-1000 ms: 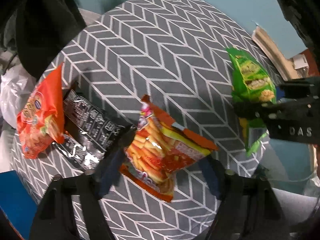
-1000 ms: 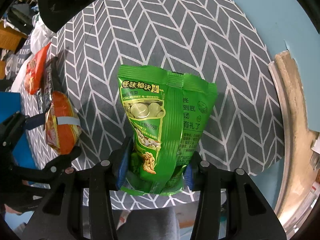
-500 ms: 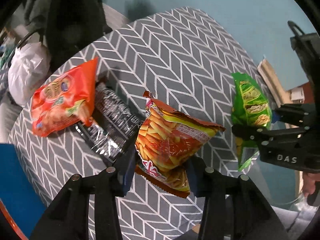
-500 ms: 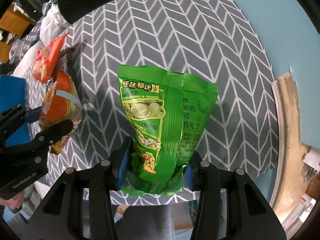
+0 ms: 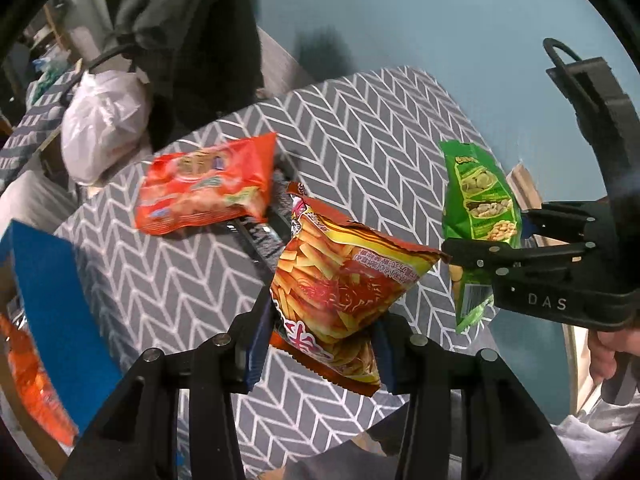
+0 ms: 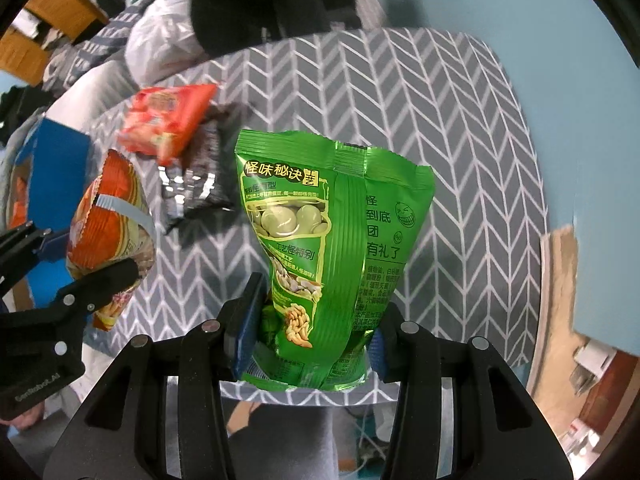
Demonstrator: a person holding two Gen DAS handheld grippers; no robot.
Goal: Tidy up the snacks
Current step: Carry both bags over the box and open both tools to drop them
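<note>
My left gripper (image 5: 320,344) is shut on an orange bag of fries-shaped snacks (image 5: 340,280) and holds it above the grey chevron-patterned table (image 5: 360,128). My right gripper (image 6: 308,344) is shut on a green nut snack bag (image 6: 328,248), held upright above the table's near edge. The green bag also shows at the right of the left wrist view (image 5: 480,208), and the orange bag at the left of the right wrist view (image 6: 108,232). A red-orange snack bag (image 5: 204,184) and a black packet (image 6: 200,176) lie on the table.
A blue box (image 5: 52,304) with an orange pack inside stands at the table's left. A white plastic bag (image 5: 100,120) and dark clothing (image 5: 184,24) lie beyond the far edge. A wooden board (image 6: 560,264) is on the floor at the right.
Both grippers have lifted their bags higher off the table and tilted up, so more of the room beyond the table shows. The blue box has come into view at the left.
</note>
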